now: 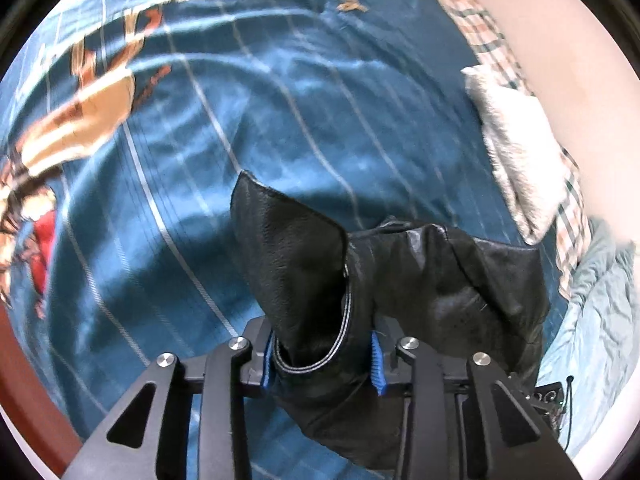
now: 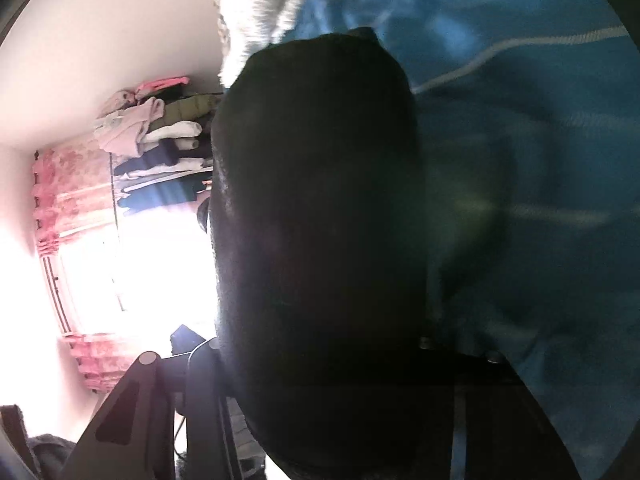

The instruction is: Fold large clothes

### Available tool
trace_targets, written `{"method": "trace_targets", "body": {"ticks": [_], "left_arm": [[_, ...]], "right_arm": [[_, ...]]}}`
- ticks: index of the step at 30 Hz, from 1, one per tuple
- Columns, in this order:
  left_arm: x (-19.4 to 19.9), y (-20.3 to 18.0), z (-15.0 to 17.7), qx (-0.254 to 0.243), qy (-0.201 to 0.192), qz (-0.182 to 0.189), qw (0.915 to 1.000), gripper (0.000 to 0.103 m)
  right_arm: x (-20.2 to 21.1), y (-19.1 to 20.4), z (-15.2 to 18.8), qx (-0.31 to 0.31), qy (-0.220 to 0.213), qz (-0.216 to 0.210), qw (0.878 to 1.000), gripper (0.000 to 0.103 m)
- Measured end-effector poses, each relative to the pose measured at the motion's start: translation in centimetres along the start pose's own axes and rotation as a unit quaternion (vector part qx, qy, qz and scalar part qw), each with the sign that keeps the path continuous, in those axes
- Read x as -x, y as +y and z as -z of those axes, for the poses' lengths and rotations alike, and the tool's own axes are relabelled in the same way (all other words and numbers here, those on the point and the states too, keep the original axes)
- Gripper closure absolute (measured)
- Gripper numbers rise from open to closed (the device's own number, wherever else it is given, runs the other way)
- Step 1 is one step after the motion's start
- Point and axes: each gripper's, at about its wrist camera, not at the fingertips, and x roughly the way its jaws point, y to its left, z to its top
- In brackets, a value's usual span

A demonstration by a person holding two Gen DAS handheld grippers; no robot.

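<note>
Both claws up over bed point(image 1: 280, 100): left point(image 1: 322, 360) clamped on jacket point(image 1: 400, 280); right point(image 2: 320, 380) buried in it, grip untellable. Best kept level, taut, lowered flat.

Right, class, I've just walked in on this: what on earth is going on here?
A person is folding a black leather garment over a bed with a blue printed bedspread. The left hand-held gripper is shut on a stitched edge of the garment, lifting it off the bedspread. In the right wrist view the same dark garment hangs right in front of the lens and hides the right hand-held gripper's fingertips, so its grip cannot be confirmed.
</note>
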Motion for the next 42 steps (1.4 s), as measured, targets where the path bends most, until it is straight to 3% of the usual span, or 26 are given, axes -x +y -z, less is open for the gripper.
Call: {"method": "trace_targets", "body": {"ticks": [7,14,17,22,26,29,33,36,38,42], "left_arm": [[4.0,-2.3,-1.0,-0.006,0.014,0.034,0.9993,0.071],[6.5,-7.9,-6.8,-0.011,0.007,0.081,0.9966,0.071],[6.6,-11.7,-10.8,-0.016,-0.011,0.095,0.9953,0.072],[5.0,-19.1,-18.5,-0.040,-0.059,0.115,0.9908,0.072],[1.4,-24.1,-24.4,-0.051,-0.088,0.129,0.9865,0.072],[-3.2,-27.4,-28.0,-0.070,-0.104,0.125,0.9842,0.071],[-11.5,-29.8,-30.2,-0.103,-0.082,0.084,0.9877,0.071],[-17.3,-30.8,-30.6,-0.117,-0.034,0.042,0.9917,0.071],[-18.3,-31.3,-30.1,-0.134,-0.038,0.031,0.9898,0.069],[-17.2,-32.3,-29.7,-0.171,-0.056,0.011,0.9837,0.067]], "right_arm": [[3.3,4.9,1.6,0.008,-0.012,-0.021,1.000,0.053],[5.1,12.1,-2.3,0.029,-0.037,-0.055,0.997,0.053],[4.3,15.9,-7.1,0.046,-0.048,-0.068,0.995,0.053],[2.6,21.0,-18.6,0.076,-0.057,-0.099,0.991,0.053],[0.4,22.7,-28.0,0.089,-0.054,-0.121,0.987,0.053],[-1.5,21.5,-35.6,0.087,-0.042,-0.134,0.986,0.053],[-3.2,15.9,-43.9,0.042,-0.028,-0.093,0.994,0.053],[-2.9,13.3,-46.2,0.030,-0.025,-0.073,0.997,0.053],[-2.5,13.2,-46.3,0.026,-0.024,-0.063,0.997,0.049],[-1.7,16.1,-45.4,0.056,-0.029,0.071,0.995,0.031]]}}
